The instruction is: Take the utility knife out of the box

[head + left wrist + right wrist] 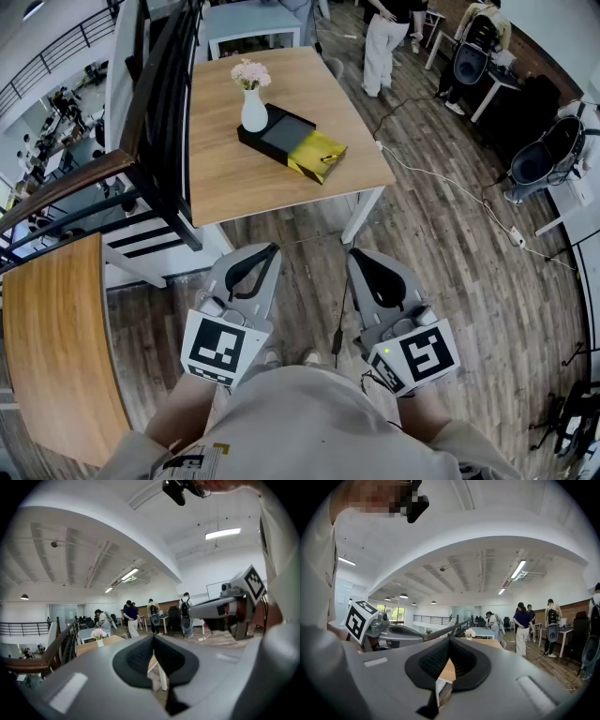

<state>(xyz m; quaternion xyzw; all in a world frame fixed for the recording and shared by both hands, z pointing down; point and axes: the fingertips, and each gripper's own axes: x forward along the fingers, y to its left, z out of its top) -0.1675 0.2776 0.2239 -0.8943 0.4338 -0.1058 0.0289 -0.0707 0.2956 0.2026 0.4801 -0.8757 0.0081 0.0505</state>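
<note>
A black box (277, 134) with a gold lid (318, 155) leaning off its near end lies on the wooden table (272, 187), beside a white vase of pink flowers (253, 105). No utility knife can be made out from here. Both grippers hang well short of the table, over the wood floor in front of the person's body. My left gripper (271, 249) is shut with nothing in it, its jaw tips meeting (153, 637). My right gripper (354, 253) is also shut and empty (449, 639). The vase (99, 635) (469, 633) shows small and far in both gripper views.
A dark stair railing (155, 122) runs along the table's left side. A wooden counter (56, 347) stands at the near left. A white cable (450, 183) trails across the floor on the right, past grey chairs (548, 155). People (384, 42) stand beyond the table.
</note>
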